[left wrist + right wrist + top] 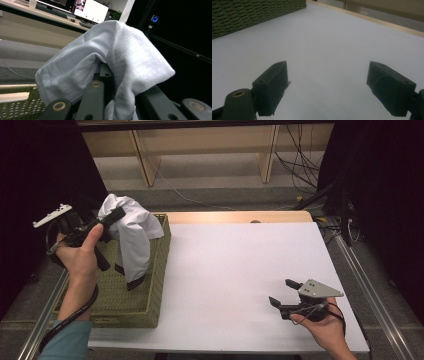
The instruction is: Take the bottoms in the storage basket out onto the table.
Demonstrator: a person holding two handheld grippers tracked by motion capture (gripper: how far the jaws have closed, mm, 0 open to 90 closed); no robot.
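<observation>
The left gripper (116, 215), clamped on a white garment (131, 236) hanging lengthwise over the basket (155, 295) at the table's left edge, is nearer; the right gripper (283, 292) rests jaws apart.

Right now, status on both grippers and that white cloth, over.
Left gripper shut on white cloth, lifted above green basket. Right gripper open, empty, low over white table. Nothing in the way.
</observation>
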